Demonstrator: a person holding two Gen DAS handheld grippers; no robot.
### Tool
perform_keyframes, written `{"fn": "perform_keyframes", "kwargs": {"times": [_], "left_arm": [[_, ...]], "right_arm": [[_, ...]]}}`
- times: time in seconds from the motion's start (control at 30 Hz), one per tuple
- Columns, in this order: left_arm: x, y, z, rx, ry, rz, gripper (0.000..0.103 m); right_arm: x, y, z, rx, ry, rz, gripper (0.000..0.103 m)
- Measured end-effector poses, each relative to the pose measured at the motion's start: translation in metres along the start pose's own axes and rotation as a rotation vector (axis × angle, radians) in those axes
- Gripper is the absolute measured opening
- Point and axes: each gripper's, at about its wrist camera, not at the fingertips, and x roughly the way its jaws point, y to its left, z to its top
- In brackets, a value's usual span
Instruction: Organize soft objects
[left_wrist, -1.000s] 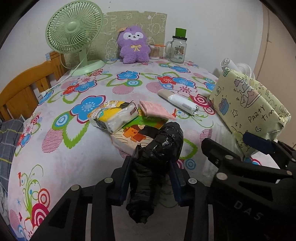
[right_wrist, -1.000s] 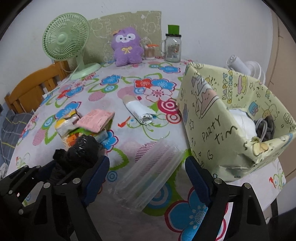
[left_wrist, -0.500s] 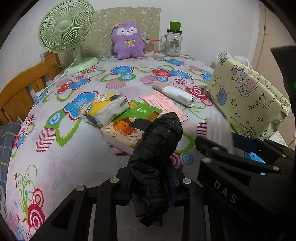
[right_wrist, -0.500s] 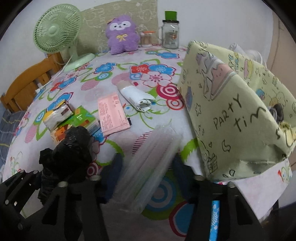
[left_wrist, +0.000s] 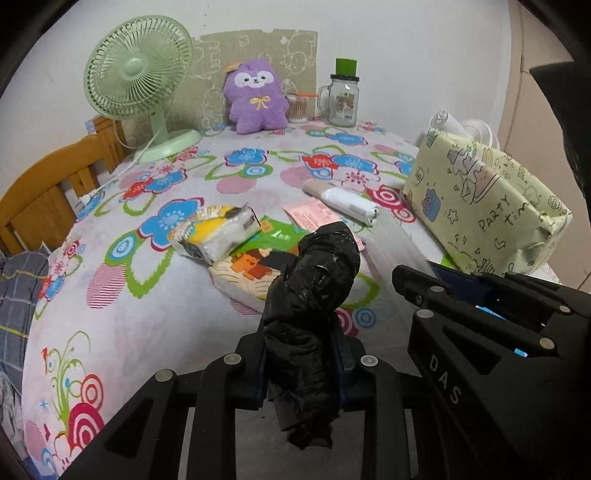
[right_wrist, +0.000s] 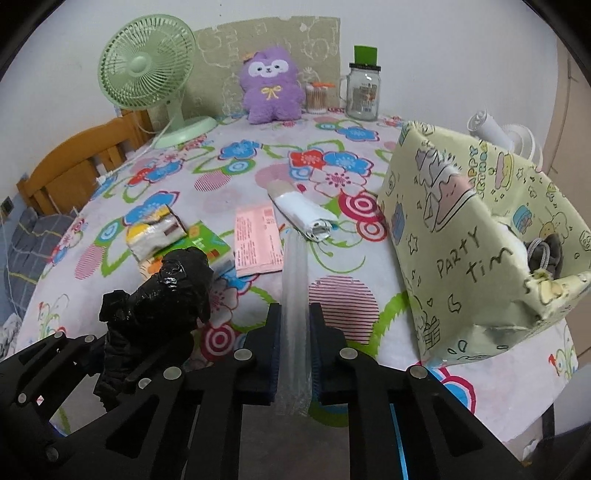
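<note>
My left gripper (left_wrist: 301, 373) is shut on a crumpled black plastic bag (left_wrist: 314, 291), held upright above the table's near edge; the bag also shows in the right wrist view (right_wrist: 159, 295). My right gripper (right_wrist: 293, 354) is shut on a clear folded plastic pack (right_wrist: 294, 280) that lies along the floral tablecloth. The yellow-green "Party Time" paper box (right_wrist: 476, 236) stands open at the right, with white and grey soft items inside. A tissue pack (left_wrist: 218, 236), a pink sheet (right_wrist: 256, 240) and a white roll (right_wrist: 303, 214) lie mid-table.
A green fan (left_wrist: 138, 74), a purple plush toy (left_wrist: 256, 98), a cotton-swab tub (left_wrist: 297, 107) and a glass jar (left_wrist: 341, 101) stand at the back. A wooden chair (left_wrist: 44, 184) is at the left. A green packet (left_wrist: 273, 240) lies under the tissue pack.
My right gripper has closed on the clear plastic pack, which was between its open jaws before. The pink sheet now lies flat on the table. The left gripper still holds the black bag.
</note>
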Motion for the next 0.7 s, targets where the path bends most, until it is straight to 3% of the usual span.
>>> {"fn": "perform_keyframes", "kwargs": {"times": [0.7], "left_arm": [[-0.043,0.002,0.017,-0.017,-0.094,0.005,0.026]], "right_arm": [[-0.049,0.005,0.017,-0.004,-0.102,0.022,0.017]]}}
